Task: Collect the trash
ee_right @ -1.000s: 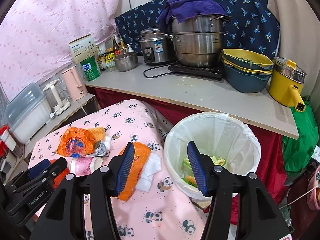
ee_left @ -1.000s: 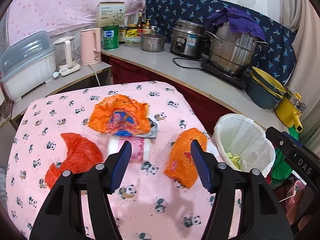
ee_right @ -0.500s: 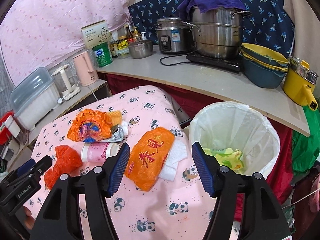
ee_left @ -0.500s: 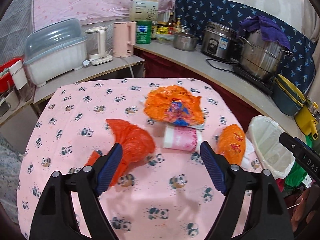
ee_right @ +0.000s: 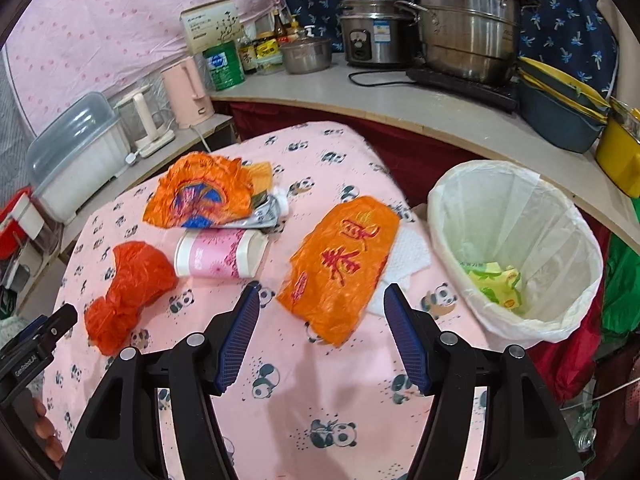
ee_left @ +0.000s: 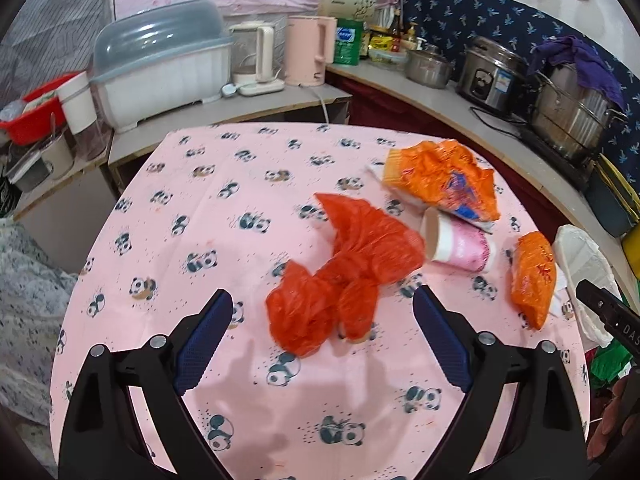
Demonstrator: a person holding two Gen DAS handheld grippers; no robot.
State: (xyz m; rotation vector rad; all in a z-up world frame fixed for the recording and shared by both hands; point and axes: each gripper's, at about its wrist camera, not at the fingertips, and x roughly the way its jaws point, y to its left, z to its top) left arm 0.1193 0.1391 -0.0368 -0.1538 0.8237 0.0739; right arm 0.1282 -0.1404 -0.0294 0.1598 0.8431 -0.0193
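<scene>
Trash lies on the pink panda tablecloth [ee_left: 208,216]. A crumpled red plastic bag [ee_left: 344,272] lies just ahead of my open, empty left gripper [ee_left: 322,338]; it also shows in the right wrist view [ee_right: 128,288]. A pink paper cup [ee_left: 460,244] [ee_right: 220,254] lies on its side. An orange snack wrapper [ee_left: 444,180] [ee_right: 200,192] sits behind it. An orange bag with red characters [ee_right: 340,264] [ee_left: 534,276] lies over a white tissue [ee_right: 408,256], just ahead of my open, empty right gripper [ee_right: 322,336]. The white-lined bin [ee_right: 516,248] stands right of the table.
A counter [ee_right: 420,100] behind holds a steel pot [ee_right: 468,32], rice cooker [ee_right: 374,40], pink kettle [ee_left: 310,50] and stacked bowls [ee_right: 560,108]. A covered dish rack [ee_left: 160,68] stands at the left. Yellow-green trash [ee_right: 496,280] lies inside the bin.
Both grippers have swung left and drawn back over the table. The left one now faces the red bag, the right one the orange bag. Both stay open.
</scene>
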